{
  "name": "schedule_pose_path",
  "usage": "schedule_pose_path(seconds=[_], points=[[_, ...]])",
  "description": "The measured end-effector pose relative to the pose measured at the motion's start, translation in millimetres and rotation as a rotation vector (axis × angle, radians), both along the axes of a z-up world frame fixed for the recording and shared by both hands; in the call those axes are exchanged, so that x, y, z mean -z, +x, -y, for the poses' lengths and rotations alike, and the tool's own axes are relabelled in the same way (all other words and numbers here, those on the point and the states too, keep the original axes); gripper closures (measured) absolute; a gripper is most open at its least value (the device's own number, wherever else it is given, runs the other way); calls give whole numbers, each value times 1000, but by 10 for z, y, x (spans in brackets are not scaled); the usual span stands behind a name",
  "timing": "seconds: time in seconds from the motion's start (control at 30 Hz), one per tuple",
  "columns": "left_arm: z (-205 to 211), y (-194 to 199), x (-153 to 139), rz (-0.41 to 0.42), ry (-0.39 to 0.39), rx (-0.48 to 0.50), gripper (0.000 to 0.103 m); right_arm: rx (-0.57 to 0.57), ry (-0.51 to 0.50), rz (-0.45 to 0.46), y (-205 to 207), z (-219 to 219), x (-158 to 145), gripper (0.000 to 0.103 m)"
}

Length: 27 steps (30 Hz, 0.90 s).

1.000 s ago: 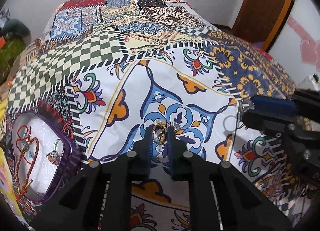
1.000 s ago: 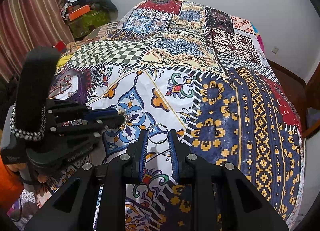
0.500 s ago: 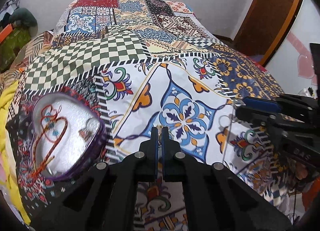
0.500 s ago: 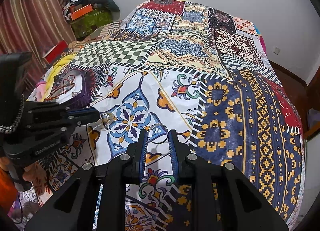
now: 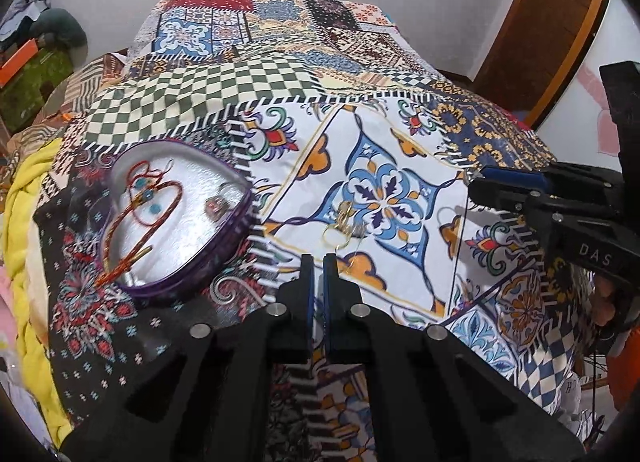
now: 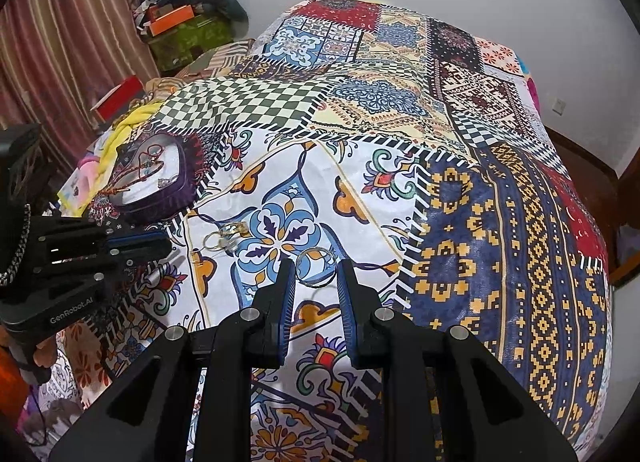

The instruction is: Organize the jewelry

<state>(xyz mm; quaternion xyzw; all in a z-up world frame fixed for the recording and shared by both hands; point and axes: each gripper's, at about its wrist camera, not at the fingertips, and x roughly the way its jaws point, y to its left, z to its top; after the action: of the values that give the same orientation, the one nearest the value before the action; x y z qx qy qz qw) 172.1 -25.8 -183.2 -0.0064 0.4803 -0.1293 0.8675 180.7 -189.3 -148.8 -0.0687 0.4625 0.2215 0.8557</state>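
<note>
A bed covered by a bright patchwork quilt (image 5: 400, 134) fills both wrist views.

In the left wrist view, the left gripper (image 5: 319, 262) reaches in from 6 o'clock. Its two fingers are pressed nearly together, with only a thin slit between them. Whether anything is pinched there cannot be told. Just beyond the tips, toward 12 o'clock, a small cluster of gold rings (image 5: 342, 224) lies on the quilt, on the edge of a blue flower pattern. At 9 o'clock from the tips sits a purple heart-shaped box (image 5: 236, 230), open, with a silvery white lining. Inside it lie a red cord bracelet (image 5: 148, 198) with blue beads and, near its right wall, a ring (image 5: 215, 206). The right gripper (image 5: 476, 188) comes in from 3 o'clock, held sideways.

In the right wrist view, the right gripper (image 6: 316, 274) enters from 6 o'clock with its fingers spread. A silver ring (image 6: 316, 266) sits between the tips; whether the pads touch it is unclear. The gold rings (image 6: 224, 238) lie at 10 o'clock from it, close to the tip of the left gripper (image 6: 166, 244), which enters from 9 o'clock. The box (image 6: 160, 198) rests farther off at 10 o'clock. A red curtain (image 6: 60, 30) hangs at the upper left.
</note>
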Motion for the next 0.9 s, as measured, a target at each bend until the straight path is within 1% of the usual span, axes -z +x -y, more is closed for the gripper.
schedule_pose_path(seconds=[0.17,0.23,0.3,0.33,0.4,0.53,0.7,0.77,0.83,0.9], points=[[4,-15,-15,0,7,10,95,-1,4,-1,-12,-16,-4,84],[48,5,-12,2,21,21,85,-1,2,-3,-13,-18,2,84],[98,44,-13,8,30,27,78,0,0,-3,-14,-13,8,84],[123,68,-13,11,33,31,77,0,0,-4,-16,-14,8,84],[168,150,-1,14,39,36,77,2,0,-6,-11,-2,14,84],[198,353,87,-14,32,34,77,7,-1,-10,-7,31,25,84],[245,529,171,-23,49,39,77,16,-2,-19,24,67,67,84],[261,572,185,-17,52,42,82,19,0,-23,37,79,83,84],[268,626,204,-15,55,37,89,20,2,-27,47,87,96,84],[257,681,222,-20,50,23,91,19,3,-29,50,88,106,84]])
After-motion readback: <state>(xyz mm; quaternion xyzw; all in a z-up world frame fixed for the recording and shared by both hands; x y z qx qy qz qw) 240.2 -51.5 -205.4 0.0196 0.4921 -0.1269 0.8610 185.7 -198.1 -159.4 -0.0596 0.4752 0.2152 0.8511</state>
